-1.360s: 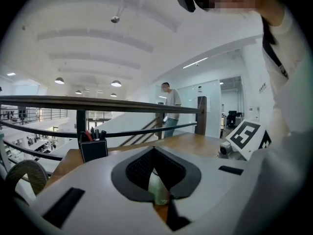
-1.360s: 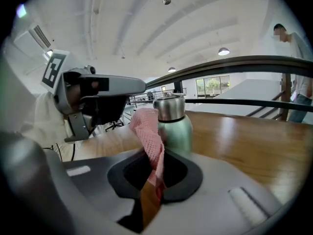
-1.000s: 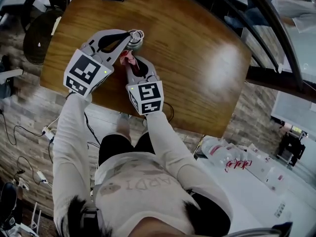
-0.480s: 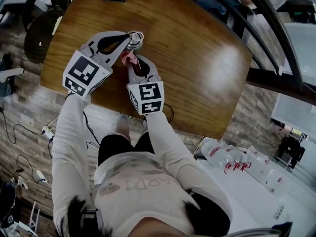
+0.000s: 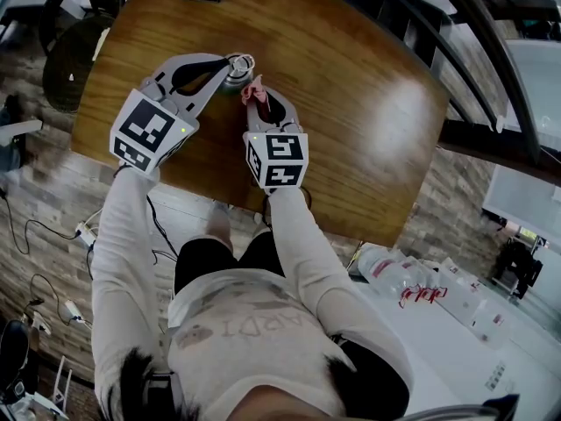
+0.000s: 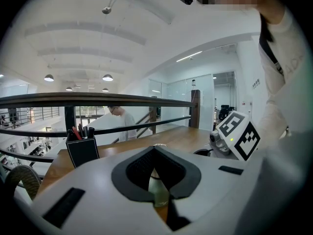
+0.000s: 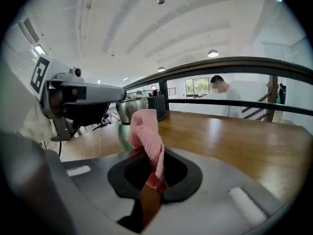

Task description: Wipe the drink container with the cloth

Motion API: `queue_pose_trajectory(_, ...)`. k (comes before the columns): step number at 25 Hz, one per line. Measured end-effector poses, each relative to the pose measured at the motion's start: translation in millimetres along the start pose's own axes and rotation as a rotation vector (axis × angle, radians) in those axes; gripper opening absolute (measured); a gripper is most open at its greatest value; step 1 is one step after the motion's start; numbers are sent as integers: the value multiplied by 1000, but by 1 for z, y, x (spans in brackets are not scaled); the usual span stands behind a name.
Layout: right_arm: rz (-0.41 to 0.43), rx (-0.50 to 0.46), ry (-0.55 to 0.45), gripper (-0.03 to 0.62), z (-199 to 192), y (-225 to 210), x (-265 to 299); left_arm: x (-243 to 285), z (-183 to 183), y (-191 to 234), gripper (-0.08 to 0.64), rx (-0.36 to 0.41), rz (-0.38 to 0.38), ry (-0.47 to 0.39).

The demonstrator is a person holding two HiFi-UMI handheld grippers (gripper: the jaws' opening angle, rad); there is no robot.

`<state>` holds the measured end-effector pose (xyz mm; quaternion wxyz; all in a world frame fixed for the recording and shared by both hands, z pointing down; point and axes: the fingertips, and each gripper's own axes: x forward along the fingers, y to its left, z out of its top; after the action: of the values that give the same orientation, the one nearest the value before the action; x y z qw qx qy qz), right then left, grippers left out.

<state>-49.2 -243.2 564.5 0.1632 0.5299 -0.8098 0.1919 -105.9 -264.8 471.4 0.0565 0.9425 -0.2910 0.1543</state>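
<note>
The left gripper [image 5: 230, 65] is clenched on the drink container [image 5: 240, 68], held upright over the wooden table [image 5: 351, 103], its greenish body pinched between the jaws and its metal top just past them. The right gripper [image 5: 256, 96] grasps the pink cloth [image 7: 146, 136]; the cloth's free end sticks up beyond its jaws, just beside the container; whether they touch I cannot tell

The cloth [image 7: 146, 136] is pink knit, the drink container [image 7: 122, 133] green with a silver top, the table [image 5: 351, 103] brown wood-grain, and the pale grey left gripper [image 5: 230, 68] and right gripper [image 5: 257, 97] bear black-and-white square markers.
</note>
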Motion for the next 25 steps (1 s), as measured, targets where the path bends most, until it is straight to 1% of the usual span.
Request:
queue_pose_trajectory(4,-19,-14,11,38,0,-8,7,0,-1,0,5,0,2,-2)
queue_pose_trajectory(10,-11,-6,49,37,-13,-3,12,0,-1,1,5,1,3,-3)
queue_pose_trajectory(19,18,-17,99,35,-29,17,7,1,1,-2,5,-1,5,-7)
queue_pose_trajectory(25,60,-63,124,35,-35,43,14,-3,-3,2,5,-3,6,-4)
